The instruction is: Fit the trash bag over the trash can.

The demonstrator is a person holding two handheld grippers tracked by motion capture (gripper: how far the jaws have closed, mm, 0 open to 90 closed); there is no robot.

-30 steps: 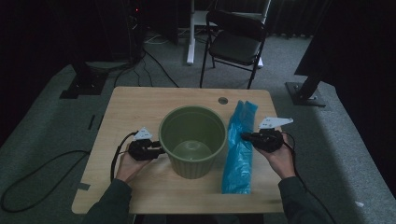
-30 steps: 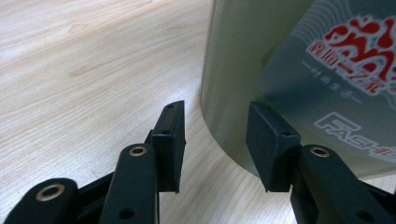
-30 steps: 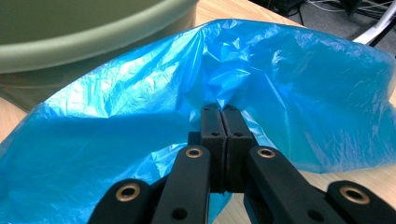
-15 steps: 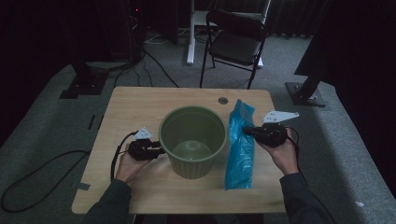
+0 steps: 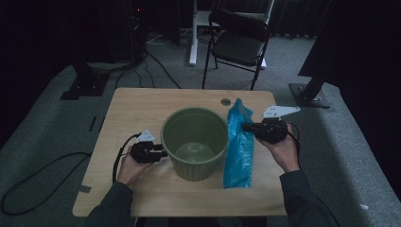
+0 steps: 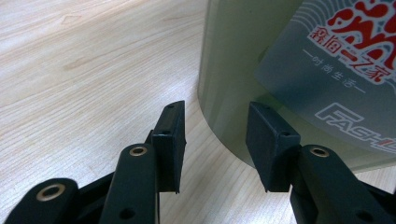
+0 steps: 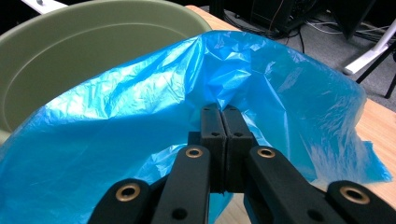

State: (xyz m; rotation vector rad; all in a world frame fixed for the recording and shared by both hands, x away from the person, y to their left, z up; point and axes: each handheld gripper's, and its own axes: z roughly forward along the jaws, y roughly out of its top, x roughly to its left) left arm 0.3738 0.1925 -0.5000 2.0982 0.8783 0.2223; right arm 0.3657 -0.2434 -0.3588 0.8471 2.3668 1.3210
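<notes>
A green plastic bin [image 5: 195, 142] stands upright in the middle of the wooden table [image 5: 137, 109]. A blue plastic bag [image 5: 239, 151] lies along the bin's right side. My right gripper [image 5: 246, 126] is shut on the bag's upper part and holds it a little off the table. In the right gripper view the shut gripper [image 7: 224, 126] pinches a fold of the bag [image 7: 140, 121], with the bin's rim [image 7: 84, 51] behind. My left gripper [image 5: 163, 153] is open, low beside the bin's left wall. In the left gripper view this gripper [image 6: 217, 144] faces the bin wall [image 6: 233, 56] and its label [image 6: 341, 60].
A round hole [image 5: 226, 101] is in the tabletop behind the bin. A black folding chair [image 5: 239, 42] stands beyond the far edge. Cables [image 5: 42, 175] and stand bases [image 5: 312, 94] lie on the floor around the table.
My right gripper has moved up and slightly away with the bag, raising the bag's top part. The left gripper has stayed by the bin.
</notes>
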